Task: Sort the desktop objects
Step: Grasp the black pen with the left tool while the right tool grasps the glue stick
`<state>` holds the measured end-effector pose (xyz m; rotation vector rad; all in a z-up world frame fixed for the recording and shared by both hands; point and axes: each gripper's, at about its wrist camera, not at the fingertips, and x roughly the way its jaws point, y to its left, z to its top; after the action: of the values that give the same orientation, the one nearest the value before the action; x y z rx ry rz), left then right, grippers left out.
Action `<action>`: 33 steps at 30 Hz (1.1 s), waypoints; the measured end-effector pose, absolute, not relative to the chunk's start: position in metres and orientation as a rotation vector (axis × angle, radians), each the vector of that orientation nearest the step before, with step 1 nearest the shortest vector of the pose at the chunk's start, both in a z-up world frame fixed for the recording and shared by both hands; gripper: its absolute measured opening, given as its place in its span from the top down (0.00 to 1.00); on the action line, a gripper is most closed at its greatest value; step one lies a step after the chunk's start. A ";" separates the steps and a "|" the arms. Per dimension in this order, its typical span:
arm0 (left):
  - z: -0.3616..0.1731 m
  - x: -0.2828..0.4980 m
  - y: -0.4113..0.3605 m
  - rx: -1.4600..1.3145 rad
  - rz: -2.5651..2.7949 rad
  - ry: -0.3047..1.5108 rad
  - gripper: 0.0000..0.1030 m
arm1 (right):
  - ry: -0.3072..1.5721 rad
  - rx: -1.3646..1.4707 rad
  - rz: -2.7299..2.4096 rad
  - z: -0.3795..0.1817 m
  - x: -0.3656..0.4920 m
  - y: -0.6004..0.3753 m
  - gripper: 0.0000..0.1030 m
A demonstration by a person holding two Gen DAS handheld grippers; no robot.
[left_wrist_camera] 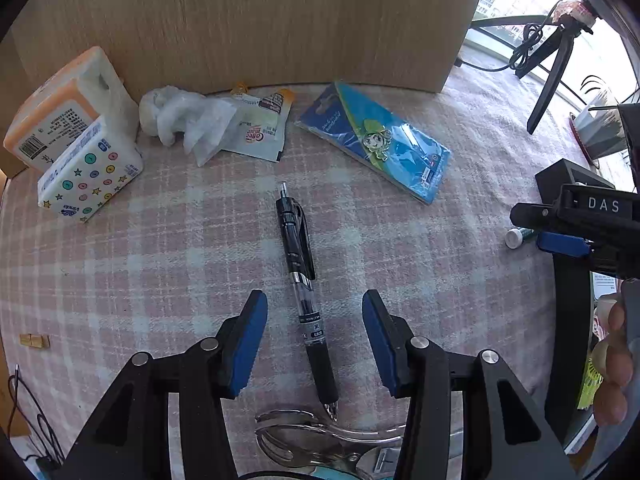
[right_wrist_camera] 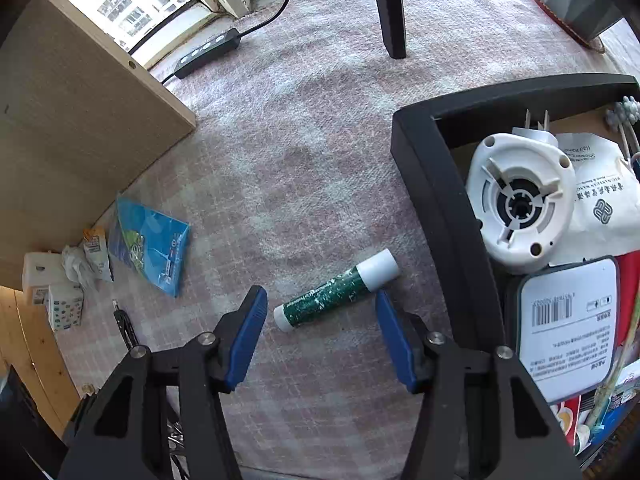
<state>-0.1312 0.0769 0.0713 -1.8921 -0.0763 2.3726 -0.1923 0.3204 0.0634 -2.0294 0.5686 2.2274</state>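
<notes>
While the worktop [left_wrist_camera: 160,248] is covered by a pink plaid cloth, 2 tissue packs [left_wrist_camera: 76,140] are seen at its far left against a wooden panel [left_wrist_camera: 260,20], with crumpled white plastic [left_wrist_camera: 176,118] and sachets [left_wrist_camera: 260,128] just beside them. A black pen [left_wrist_camera: 300,264] is laid along the middle, and the left hand-held gripper [left_wrist_camera: 315,304] is held over it with the jaws parted, the pen between the blue pads [left_wrist_camera: 250,340] but untouched by them. Metal pliers [left_wrist_camera: 320,436] are seen at the pen's tip. A blue packet [left_wrist_camera: 376,140] is placed further right.

In the right wrist view, a green glue stick [right_wrist_camera: 338,290] is laid slantwise between the pads of the right hand-held gripper [right_wrist_camera: 320,304], which is open too; whether the right pad touches the white cap cannot be told. A black tray [right_wrist_camera: 436,200] filled with assorted items, a white plug-in device [right_wrist_camera: 520,200] among them, is set just to the right.
</notes>
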 end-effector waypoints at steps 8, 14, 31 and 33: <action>0.073 -0.131 0.069 -1.889 2.366 -0.107 0.55 | 0.476 -2.009 2.223 0.064 -0.197 0.302 0.54; 0.078 -0.128 0.072 -1.872 2.369 -0.123 0.55 | 0.562 -1.996 2.160 0.064 -0.197 0.306 0.52; 0.069 -0.120 0.071 -1.865 2.385 -0.120 0.57 | 0.165 -2.064 2.416 0.072 -0.156 0.256 0.85; 0.070 -0.117 0.071 -1.847 2.417 -0.093 0.80 | 0.241 -2.062 2.450 0.073 -0.143 0.262 0.85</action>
<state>-0.1166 0.0708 0.0699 -1.8472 -0.0935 2.4174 -0.1429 0.2620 0.0730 -2.0617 0.2410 2.4500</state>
